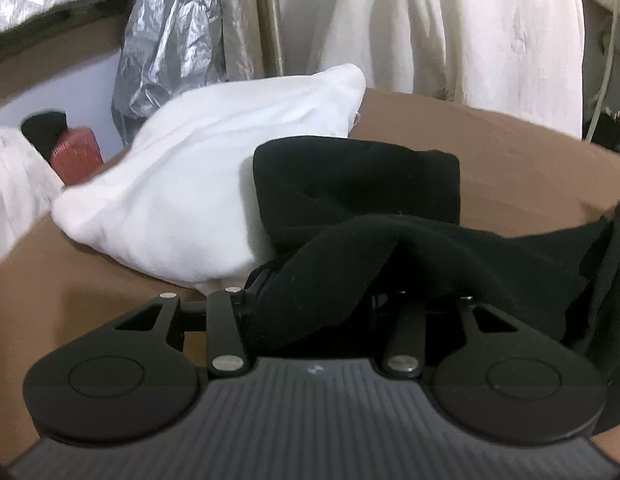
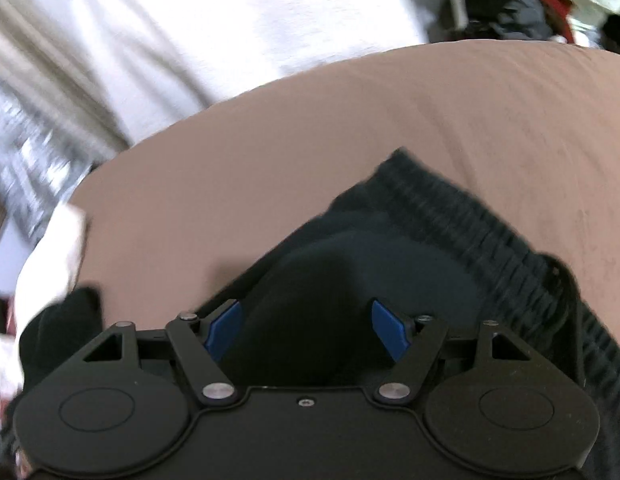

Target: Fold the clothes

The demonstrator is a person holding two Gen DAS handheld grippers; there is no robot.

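Black cloth [image 1: 341,264] is draped over the front of the left gripper [image 1: 310,280], so that its fingers are almost wholly covered; only a sliver of blue is seen beneath the fabric. Whether the cloth is pinched there or merely lying across cannot be told. From the gripper the garment runs away in two thick folds, one crossing toward the right edge, the other ending in a squared-off bundle farther back. Against the left side of that bundle a white folded garment [image 1: 198,184] is pressed, resting on the brown bedsheet [image 1: 509,152]. Behind it a crumpled silver bag [image 1: 166,48] and pale hanging fabric [image 1: 449,28] are seen, with a red case [image 1: 76,152] at the left.

In the right wrist view, the right gripper [image 2: 308,330] is held with its blue pads [image 2: 224,328] spread wide apart, nothing being clamped. Between and below them a rounded hump of the black cloth [image 2: 333,264] is visible, untouched by either pad. Beyond it a ribbed waistband [image 2: 461,220] lies diagonally on the brown sheet. Blurred white fabric [image 2: 230,20] fills the far background.
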